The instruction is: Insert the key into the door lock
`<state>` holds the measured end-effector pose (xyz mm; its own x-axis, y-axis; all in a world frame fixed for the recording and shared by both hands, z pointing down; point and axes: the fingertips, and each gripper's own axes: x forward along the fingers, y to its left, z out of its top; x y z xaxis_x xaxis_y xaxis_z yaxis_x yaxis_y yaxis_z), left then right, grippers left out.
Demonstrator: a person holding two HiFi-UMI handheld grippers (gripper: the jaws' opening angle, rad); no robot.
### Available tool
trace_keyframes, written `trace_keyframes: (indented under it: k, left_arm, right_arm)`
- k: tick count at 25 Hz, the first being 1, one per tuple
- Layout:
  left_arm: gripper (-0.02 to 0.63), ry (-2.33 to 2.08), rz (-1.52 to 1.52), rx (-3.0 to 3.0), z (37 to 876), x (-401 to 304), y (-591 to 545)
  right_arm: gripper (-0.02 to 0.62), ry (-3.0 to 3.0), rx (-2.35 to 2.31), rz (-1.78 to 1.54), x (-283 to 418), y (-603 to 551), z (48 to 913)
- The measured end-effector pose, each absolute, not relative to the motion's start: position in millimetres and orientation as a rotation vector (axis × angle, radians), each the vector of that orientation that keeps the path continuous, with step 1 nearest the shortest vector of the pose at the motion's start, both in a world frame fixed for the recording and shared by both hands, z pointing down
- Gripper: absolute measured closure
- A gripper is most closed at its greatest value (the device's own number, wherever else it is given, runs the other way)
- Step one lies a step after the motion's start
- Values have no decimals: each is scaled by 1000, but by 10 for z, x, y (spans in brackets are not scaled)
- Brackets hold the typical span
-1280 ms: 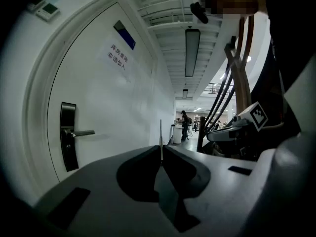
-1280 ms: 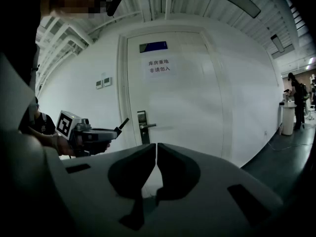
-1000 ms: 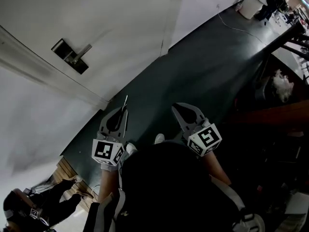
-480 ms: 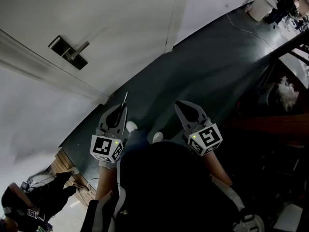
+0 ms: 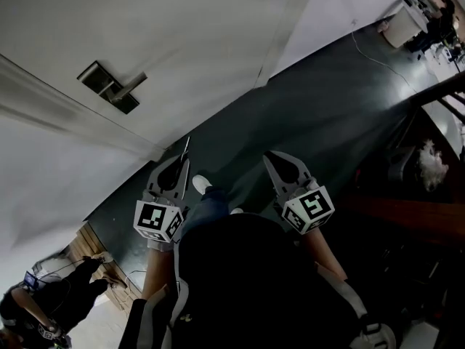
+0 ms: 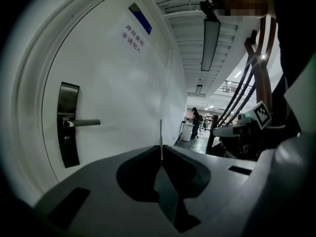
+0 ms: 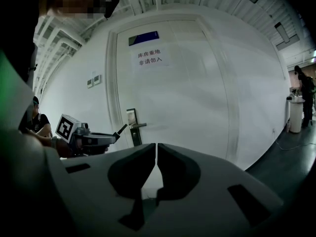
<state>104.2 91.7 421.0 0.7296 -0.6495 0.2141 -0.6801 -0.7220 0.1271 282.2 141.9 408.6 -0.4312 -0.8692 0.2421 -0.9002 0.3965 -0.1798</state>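
A thin metal key point(image 6: 161, 139) sticks out edge-on from my left gripper point(image 6: 161, 154), which is shut on it; the key point(image 5: 186, 146) points toward the white door point(image 5: 182, 42). The door lock point(image 6: 67, 124) is a dark plate with a lever handle point(image 6: 84, 123) and a keyhole below it, well ahead and left of the key. In the head view the door lock point(image 5: 110, 87) is far from my left gripper point(image 5: 182, 164). My right gripper point(image 5: 277, 161) is shut and holds nothing; its view shows the door lock point(image 7: 132, 126) and my left gripper point(image 7: 118, 131).
Dark floor point(image 5: 312, 107) runs along the door's foot. A person point(image 5: 51, 304) sits at the lower left by a wooden piece. A white bin point(image 5: 404, 26) and a cable lie far right; a dark stair frame point(image 5: 436, 86) stands on the right.
The lock plate shifted slightly in the head view as the head moved. My shoe stepped forward between the grippers. Both grippers stay shut, the key still held.
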Motion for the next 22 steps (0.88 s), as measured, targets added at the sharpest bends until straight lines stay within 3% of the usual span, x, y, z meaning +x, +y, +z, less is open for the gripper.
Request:
trace_keyframes:
  k: [22]
  left_arm:
    - [578,-1160,143,2613,4425,-107,-644]
  right_arm:
    - [572,-2643,1266,402,1347,-728,4067]
